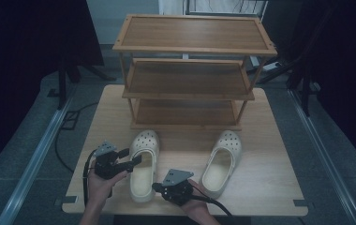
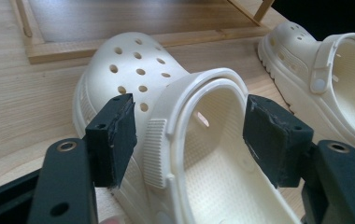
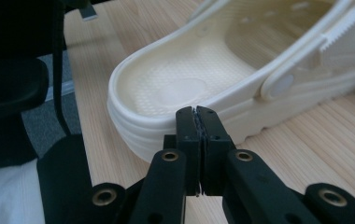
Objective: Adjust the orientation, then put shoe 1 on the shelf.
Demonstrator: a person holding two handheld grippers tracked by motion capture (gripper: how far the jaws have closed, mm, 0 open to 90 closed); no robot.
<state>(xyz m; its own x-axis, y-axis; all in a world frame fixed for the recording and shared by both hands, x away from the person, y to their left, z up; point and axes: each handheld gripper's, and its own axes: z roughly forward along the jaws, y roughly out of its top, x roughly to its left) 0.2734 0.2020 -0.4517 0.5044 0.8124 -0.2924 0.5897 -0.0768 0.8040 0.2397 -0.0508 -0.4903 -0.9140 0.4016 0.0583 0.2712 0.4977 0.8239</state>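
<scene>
Left clog [image 1: 144,165]: on the table [image 1: 270,187], toe toward the shelf [image 1: 190,70], long axis front to back.
Left gripper [image 2: 189,135]: jaws apart, either side of the heel strap, angled in from the left.
Right gripper [image 3: 197,122]: jaws together at the heel, holding nothing.

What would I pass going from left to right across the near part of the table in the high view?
left gripper → left clog → right gripper → right clog → bare table
</scene>
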